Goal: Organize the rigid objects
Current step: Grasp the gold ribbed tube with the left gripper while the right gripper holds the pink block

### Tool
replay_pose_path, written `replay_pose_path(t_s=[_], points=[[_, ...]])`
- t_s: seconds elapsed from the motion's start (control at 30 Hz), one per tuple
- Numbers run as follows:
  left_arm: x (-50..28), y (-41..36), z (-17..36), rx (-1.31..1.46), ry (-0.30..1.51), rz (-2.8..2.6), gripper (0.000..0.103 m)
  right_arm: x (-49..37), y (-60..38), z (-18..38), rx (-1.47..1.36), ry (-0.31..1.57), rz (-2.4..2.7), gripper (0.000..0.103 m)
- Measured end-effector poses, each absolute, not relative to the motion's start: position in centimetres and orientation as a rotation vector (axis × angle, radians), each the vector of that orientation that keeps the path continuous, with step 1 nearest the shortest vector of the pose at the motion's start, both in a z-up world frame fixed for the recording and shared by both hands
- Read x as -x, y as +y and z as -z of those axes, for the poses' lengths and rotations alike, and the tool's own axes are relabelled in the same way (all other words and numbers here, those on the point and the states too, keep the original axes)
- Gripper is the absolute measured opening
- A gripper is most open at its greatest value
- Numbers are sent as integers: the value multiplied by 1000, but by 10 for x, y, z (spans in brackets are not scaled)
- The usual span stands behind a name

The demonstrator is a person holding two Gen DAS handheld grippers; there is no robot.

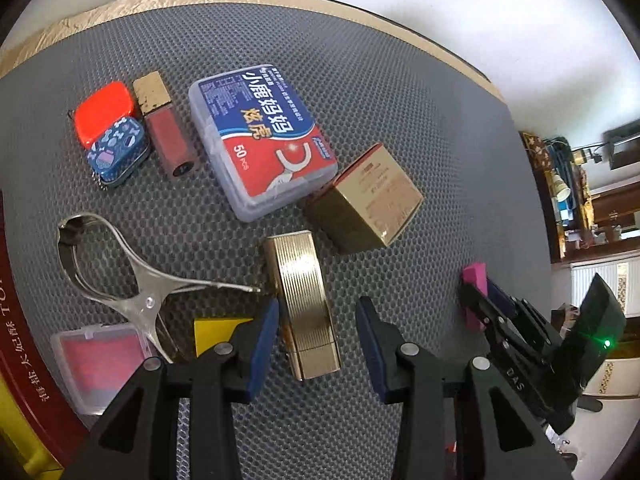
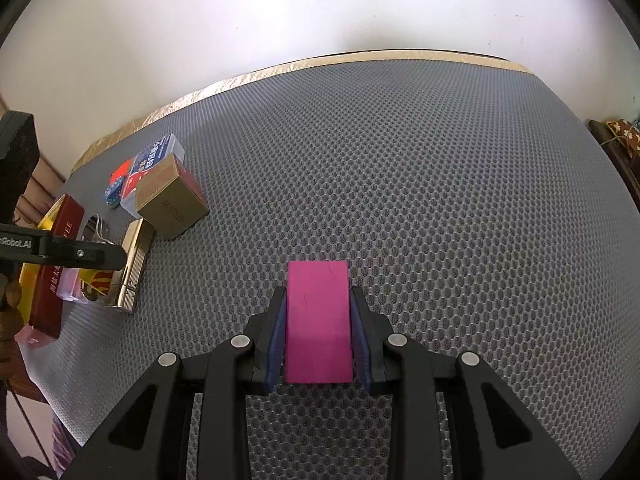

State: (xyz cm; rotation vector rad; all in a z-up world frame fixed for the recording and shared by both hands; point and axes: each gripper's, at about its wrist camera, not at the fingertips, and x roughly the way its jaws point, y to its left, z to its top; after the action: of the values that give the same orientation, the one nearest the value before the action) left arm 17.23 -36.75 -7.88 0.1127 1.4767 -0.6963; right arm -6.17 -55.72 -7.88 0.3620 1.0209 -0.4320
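Observation:
My left gripper (image 1: 318,336) is open, its jaws either side of a ribbed gold lighter-shaped case (image 1: 305,304) lying on the grey mesh mat (image 1: 400,100), with a gap on the right side. My right gripper (image 2: 319,336) is shut on a magenta block (image 2: 318,320) held just over the mat; it also shows in the left wrist view (image 1: 475,280). Farther off lie a gold cardboard box (image 1: 368,204), a blue and red floss-pick box (image 1: 262,140), a lip gloss tube (image 1: 166,136), an orange tin (image 1: 104,114) and a blue patterned tin (image 1: 118,152).
A metal clamp tool (image 1: 120,272), a clear case with red inside (image 1: 98,364) and a yellow piece (image 1: 218,334) lie at the left. A dark red box (image 2: 54,280) borders the mat's left edge. The mat's far and right parts (image 2: 440,160) are bare mesh.

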Motion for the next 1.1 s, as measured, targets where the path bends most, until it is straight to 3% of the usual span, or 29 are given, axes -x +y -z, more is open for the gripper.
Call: replay_pose_path(t_s=[0.43,0.63,0.67,0.93,1.1], points=[[-152,-401,80,-260,1451,611,41,65,-561,78,-389,1014,428,27],[-131,-459,96,-499,1514,615,41,68,-563,77,-404,1010,426,27],[-127,-465,98,-540,1515,615,45,68,-564,77,-407,1011,425,27],[-137,-445,96,-192,1547,616,55,73,-564,75,-423,1005,426,27],[-128,-456,96,-266,1521,617,55,72,-563,75,-425,1005,430,28]])
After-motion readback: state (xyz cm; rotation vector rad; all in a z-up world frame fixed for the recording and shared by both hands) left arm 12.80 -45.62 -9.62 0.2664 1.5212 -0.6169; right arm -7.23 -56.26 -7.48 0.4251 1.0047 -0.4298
